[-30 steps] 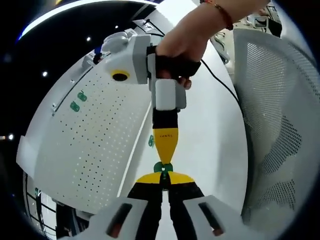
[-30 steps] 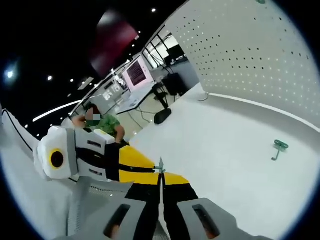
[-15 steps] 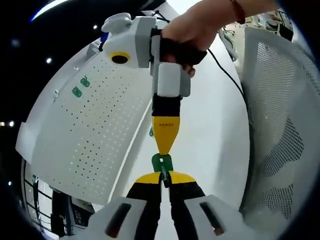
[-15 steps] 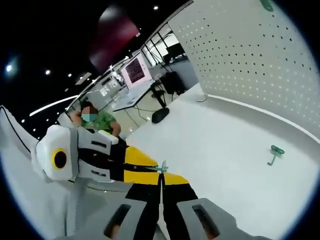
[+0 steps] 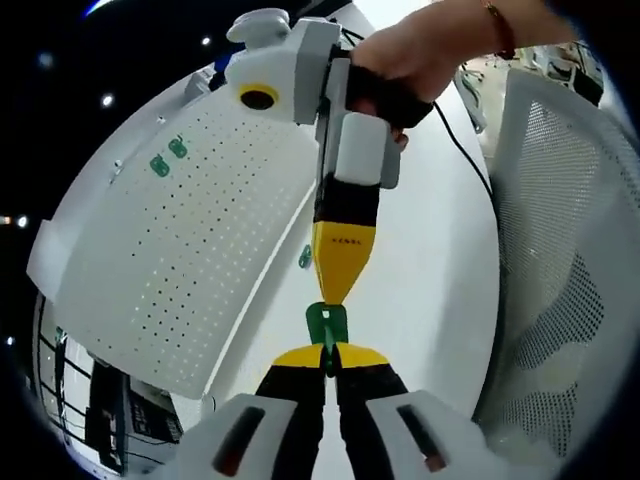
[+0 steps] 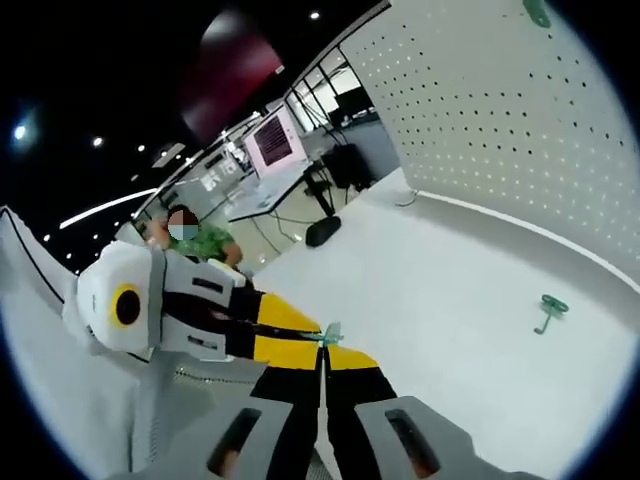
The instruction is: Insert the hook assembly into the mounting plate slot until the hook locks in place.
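A small green hook piece [image 5: 327, 323] is pinched between both grippers above the white table. My left gripper [image 5: 328, 352] rises from the bottom of the left gripper view, shut on the piece's lower edge. My right gripper [image 5: 336, 298], held by a hand, comes down from above and its yellow tips close on the upper edge. In the right gripper view the same green hook piece [image 6: 329, 333] shows edge-on at my shut right gripper [image 6: 324, 350], with the left gripper [image 6: 312, 335] reaching in from the left. The white perforated mounting plate [image 5: 190, 250] stands at the left, also seen as the mounting plate [image 6: 500, 110].
Two green hooks [image 5: 168, 158] sit on the plate's far part. A loose green hook [image 6: 546, 310] lies on the white table [image 6: 430, 290] near the plate's base. A grey mesh chair back [image 5: 570, 260] stands at the right. A person sits far off among desks.
The green piece has turned from a narrow edge to a flat face in the left gripper view. The right gripper has tilted slightly. Both grippers stay closed on it.
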`<act>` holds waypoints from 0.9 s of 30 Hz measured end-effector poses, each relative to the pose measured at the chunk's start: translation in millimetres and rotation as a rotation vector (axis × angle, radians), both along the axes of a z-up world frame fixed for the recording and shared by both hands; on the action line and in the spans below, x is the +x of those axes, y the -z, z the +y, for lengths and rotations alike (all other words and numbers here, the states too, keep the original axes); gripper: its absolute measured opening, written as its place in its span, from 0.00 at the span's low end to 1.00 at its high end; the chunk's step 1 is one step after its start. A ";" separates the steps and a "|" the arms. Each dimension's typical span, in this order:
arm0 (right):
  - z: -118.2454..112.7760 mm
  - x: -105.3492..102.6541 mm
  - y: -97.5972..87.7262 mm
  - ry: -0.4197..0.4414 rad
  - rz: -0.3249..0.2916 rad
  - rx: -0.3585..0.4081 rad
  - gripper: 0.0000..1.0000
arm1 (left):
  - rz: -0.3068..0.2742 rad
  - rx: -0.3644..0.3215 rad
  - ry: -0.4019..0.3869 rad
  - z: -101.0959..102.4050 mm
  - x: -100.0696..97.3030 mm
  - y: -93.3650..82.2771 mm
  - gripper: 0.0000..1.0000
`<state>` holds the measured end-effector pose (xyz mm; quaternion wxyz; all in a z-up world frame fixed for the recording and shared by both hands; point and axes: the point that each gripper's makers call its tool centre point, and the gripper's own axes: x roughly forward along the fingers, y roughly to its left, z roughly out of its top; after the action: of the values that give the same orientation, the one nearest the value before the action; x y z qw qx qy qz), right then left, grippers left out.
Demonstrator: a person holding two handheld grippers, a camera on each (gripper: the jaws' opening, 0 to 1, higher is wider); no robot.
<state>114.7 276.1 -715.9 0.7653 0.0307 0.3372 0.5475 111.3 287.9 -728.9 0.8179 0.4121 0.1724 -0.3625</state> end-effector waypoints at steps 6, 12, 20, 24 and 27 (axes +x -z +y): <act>0.4 1.5 -8.5 -0.031 -0.104 -0.022 0.00 | -0.001 -0.040 -0.029 0.0 3.6 -7.4 0.03; -7.7 9.9 -15.1 -0.021 -0.186 -0.050 0.08 | 0.004 -0.092 -0.066 -2.9 8.0 -14.6 0.02; -25.6 16.9 -27.8 0.031 -0.255 -0.038 0.14 | 0.028 -0.180 -0.118 -11.8 15.5 -24.2 0.02; -37.7 20.4 -34.1 0.079 -0.289 -0.029 0.14 | 0.041 -0.222 -0.140 -16.4 19.2 -28.4 0.02; -44.0 19.7 -36.7 0.097 -0.304 -0.023 0.14 | 0.041 -0.230 -0.158 -19.2 21.5 -29.4 0.02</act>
<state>134.3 232.0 -679.2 0.8332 -0.0450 0.2218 0.5045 132.8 268.8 -699.4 0.8820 0.2933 0.1784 -0.3227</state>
